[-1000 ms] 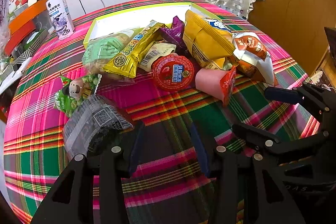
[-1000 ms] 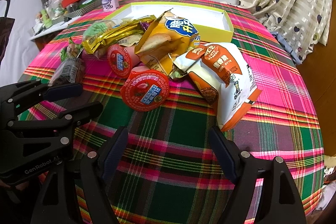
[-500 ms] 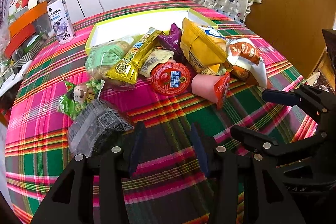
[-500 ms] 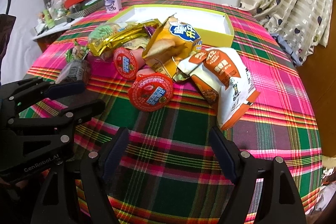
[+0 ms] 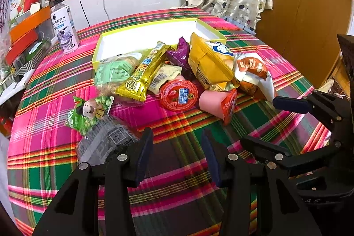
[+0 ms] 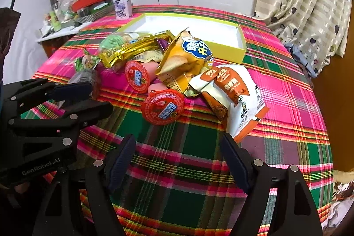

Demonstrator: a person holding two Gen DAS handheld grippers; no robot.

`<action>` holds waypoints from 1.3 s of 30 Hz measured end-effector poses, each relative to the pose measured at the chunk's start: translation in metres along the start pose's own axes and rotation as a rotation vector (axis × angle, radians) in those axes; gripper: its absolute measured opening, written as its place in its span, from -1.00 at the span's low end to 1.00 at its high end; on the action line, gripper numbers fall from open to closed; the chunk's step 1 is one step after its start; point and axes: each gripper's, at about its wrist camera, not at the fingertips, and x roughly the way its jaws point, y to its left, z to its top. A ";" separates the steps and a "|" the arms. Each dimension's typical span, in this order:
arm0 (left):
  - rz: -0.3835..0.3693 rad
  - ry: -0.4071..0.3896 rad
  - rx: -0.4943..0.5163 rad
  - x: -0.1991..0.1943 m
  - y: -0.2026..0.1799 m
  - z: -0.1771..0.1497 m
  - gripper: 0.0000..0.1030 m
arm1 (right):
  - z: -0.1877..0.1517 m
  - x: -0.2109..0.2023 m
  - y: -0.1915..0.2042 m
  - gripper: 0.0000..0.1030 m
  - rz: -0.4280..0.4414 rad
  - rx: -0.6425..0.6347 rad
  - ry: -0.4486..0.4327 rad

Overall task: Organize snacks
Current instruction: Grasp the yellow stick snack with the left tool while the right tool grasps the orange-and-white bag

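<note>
A round table under a pink and green plaid cloth (image 6: 287, 90) fills both views. At its far side sits a shallow yellow box (image 6: 240, 49) with a white inside, nothing in it. A heap of snacks lies on the cloth just in front of the box, none of it inside. The white and orange bag (image 6: 234, 98) lies at the heap's right edge, and the yellow chip bag (image 6: 188, 59) leans against it, touching the box's near wall. Next comes the long gold packet (image 5: 143, 74), lying across a pale green bag (image 5: 115, 72). Two red-lidded cups lie on their sides: one (image 6: 162, 106) nearest the grippers, one (image 6: 137, 76) behind it. At the heap's left lie a green pea packet (image 5: 88, 114) and a grey packet (image 5: 106, 143). The right gripper (image 6: 177, 158) hovers over bare cloth, jaws wide apart, holding nothing. The left gripper (image 5: 177, 154) hangs beside it, jaws partly apart and likewise without a load, the grey packet just beside its left finger
</note>
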 end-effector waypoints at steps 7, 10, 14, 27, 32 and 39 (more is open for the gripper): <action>-0.008 -0.016 -0.012 -0.003 0.004 0.004 -0.10 | 0.003 -0.005 -0.004 0.55 -0.004 -0.002 -0.027; -0.008 -0.023 -0.024 -0.004 0.009 0.006 -0.10 | 0.006 -0.009 -0.008 0.55 -0.007 0.003 -0.044; -0.011 -0.034 -0.041 -0.004 0.017 0.010 -0.10 | 0.009 -0.014 -0.015 0.55 -0.019 0.007 -0.069; -0.024 -0.086 -0.081 -0.003 0.051 0.034 -0.10 | 0.028 -0.022 -0.045 0.54 -0.067 0.016 -0.131; -0.040 -0.089 -0.050 0.005 0.054 0.048 -0.10 | 0.033 -0.013 -0.057 0.54 -0.068 0.003 -0.112; -0.080 -0.058 0.001 0.027 0.050 0.067 -0.10 | 0.037 0.009 -0.063 0.54 -0.032 -0.058 -0.062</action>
